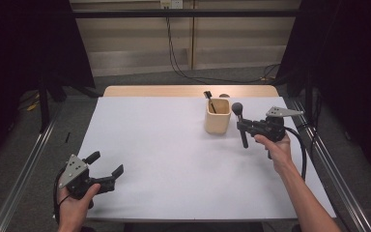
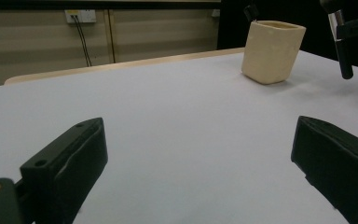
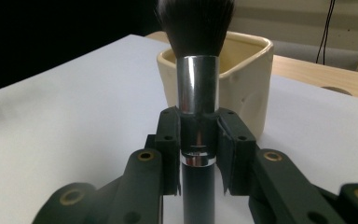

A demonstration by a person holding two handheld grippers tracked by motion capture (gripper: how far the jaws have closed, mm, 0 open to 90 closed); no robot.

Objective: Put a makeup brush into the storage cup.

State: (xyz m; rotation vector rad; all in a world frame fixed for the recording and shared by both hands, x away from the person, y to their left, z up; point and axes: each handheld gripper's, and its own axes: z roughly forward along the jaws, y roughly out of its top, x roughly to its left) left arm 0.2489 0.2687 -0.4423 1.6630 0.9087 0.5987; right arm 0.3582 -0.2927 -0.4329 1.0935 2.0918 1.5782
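My right gripper (image 1: 244,125) is shut on a makeup brush (image 1: 240,124) with a black handle, a silver ferrule and dark bristles (image 3: 195,23) pointing up. The brush (image 3: 197,135) is upright, clamped between both pads just below the ferrule. It hangs to the right of a cream square cup (image 1: 217,116), close to it but apart. A thin black tool (image 1: 209,100) leans inside that cup. My left gripper (image 1: 107,166) rests at the table's near left, open, with nothing between its fingers (image 2: 67,163). The left gripper view shows the cup (image 2: 271,50) far off and the brush handle (image 2: 344,51).
The white table top (image 1: 174,150) has a wooden strip (image 1: 188,90) along its far edge. Metal rails (image 1: 29,159) run along both sides of the table. Cables (image 1: 178,63) hang down the back wall. A black cable (image 1: 300,150) trails from the right gripper.
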